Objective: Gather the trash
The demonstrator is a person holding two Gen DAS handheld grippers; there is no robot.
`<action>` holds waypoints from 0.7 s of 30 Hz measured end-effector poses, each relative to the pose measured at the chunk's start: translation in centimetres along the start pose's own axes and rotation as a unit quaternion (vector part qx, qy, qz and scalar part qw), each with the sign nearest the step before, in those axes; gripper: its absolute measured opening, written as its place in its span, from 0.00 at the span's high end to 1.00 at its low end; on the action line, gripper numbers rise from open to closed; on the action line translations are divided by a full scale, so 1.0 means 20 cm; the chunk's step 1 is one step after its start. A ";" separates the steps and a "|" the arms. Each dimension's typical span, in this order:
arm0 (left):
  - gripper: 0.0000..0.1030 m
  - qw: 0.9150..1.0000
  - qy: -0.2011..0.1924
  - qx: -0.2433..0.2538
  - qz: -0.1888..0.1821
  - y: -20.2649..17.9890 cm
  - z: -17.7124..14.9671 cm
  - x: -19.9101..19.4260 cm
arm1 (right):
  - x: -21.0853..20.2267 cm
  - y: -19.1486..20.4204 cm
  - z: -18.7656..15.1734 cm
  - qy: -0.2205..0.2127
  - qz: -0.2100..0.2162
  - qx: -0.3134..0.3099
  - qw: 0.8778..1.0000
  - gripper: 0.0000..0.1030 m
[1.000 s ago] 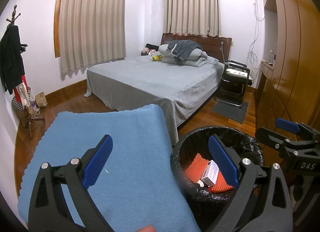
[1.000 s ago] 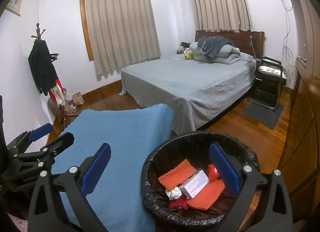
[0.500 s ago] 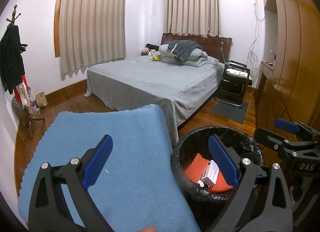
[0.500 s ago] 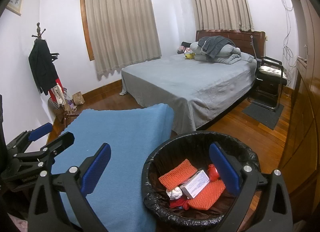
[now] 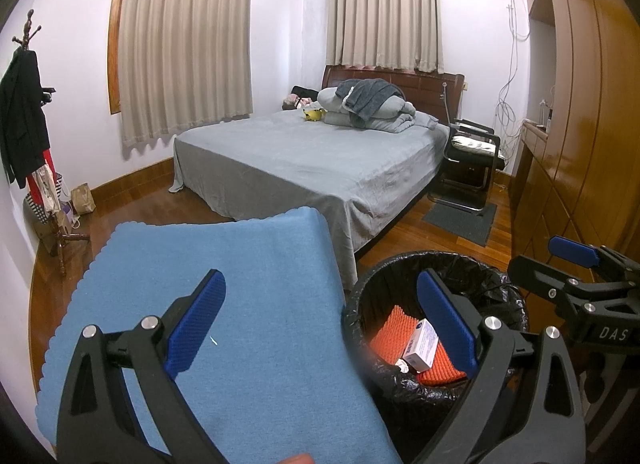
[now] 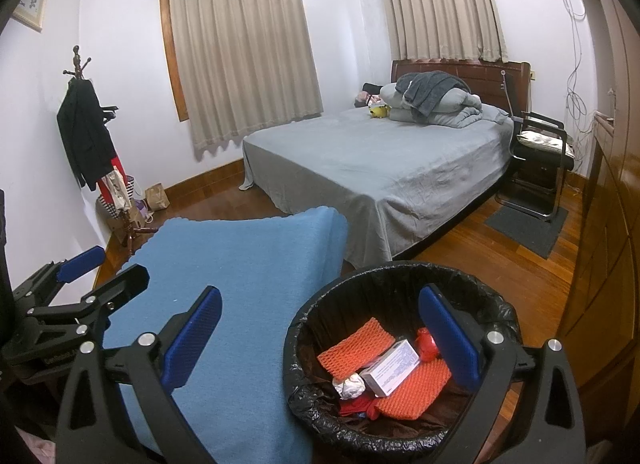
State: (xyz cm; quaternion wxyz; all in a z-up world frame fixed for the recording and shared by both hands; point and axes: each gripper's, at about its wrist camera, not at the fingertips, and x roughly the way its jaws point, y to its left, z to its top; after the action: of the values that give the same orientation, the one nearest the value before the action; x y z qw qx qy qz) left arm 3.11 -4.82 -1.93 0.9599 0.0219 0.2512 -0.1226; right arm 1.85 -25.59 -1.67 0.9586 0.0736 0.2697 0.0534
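Observation:
A round bin with a black liner (image 6: 400, 276) (image 5: 436, 264) stands on the wood floor beside a table covered by a blue cloth (image 5: 224, 288) (image 6: 248, 272). Inside the bin lie orange foam netting (image 6: 352, 348) (image 5: 390, 334), a white carton (image 6: 392, 372) (image 5: 422, 346), a crumpled foil ball (image 6: 351, 386) and a small red item (image 6: 426, 346). My left gripper (image 5: 320, 320) is open and empty, spanning the cloth's edge and the bin. My right gripper (image 6: 320, 328) is also open and empty, above the bin's left rim. Each gripper shows at the side of the other's view.
A bed with a grey cover (image 5: 304, 159) fills the middle of the room, bedding piled at its head. A black chair (image 5: 472, 159) and dark mat (image 5: 460, 215) stand right of it. Wooden wardrobes (image 5: 580, 123) line the right wall. A coat stand (image 6: 86, 135) with bags stands left.

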 end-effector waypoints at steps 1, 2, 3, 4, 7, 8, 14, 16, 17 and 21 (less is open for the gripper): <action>0.09 1.000 0.000 0.000 0.000 0.00 0.00 0.00 | 0.00 0.00 0.00 0.000 0.000 0.000 1.000 0.06; 0.09 1.000 0.000 0.001 0.000 0.00 0.00 0.00 | 0.00 0.00 0.00 0.000 0.000 0.000 1.000 0.06; 0.09 1.000 0.000 0.000 0.000 0.00 0.00 0.00 | 0.00 0.00 0.00 0.000 0.000 0.000 1.000 0.06; 0.09 1.000 0.000 0.000 0.000 0.00 0.00 0.00 | 0.00 0.00 0.00 0.000 0.000 0.000 1.000 0.06; 0.09 1.000 0.000 0.000 0.000 0.00 0.00 0.00 | 0.00 0.00 0.00 0.000 0.000 0.000 1.000 0.06; 0.09 1.000 0.000 0.000 0.000 0.00 0.00 0.00 | 0.00 0.00 0.00 0.000 0.000 0.000 1.000 0.06; 0.09 1.000 0.000 0.001 0.001 0.00 0.00 0.00 | 0.00 0.00 0.00 0.000 0.000 0.000 1.000 0.06; 0.09 1.000 0.000 0.000 0.000 0.00 0.00 0.00 | 0.00 0.01 0.00 0.000 0.000 0.000 1.000 0.06; 0.09 1.000 0.000 0.001 0.000 0.00 0.00 0.00 | 0.00 0.01 0.00 0.000 0.000 0.000 1.000 0.06; 0.09 1.000 0.000 0.000 0.001 0.00 0.00 0.00 | 0.01 0.01 0.00 0.000 0.000 0.001 1.000 0.06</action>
State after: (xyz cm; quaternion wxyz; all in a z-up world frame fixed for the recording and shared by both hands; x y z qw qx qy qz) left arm 3.12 -4.87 -1.89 0.9599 0.0223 0.2512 -0.1221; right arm 1.99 -25.41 -1.64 0.9586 0.0742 0.2698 0.0532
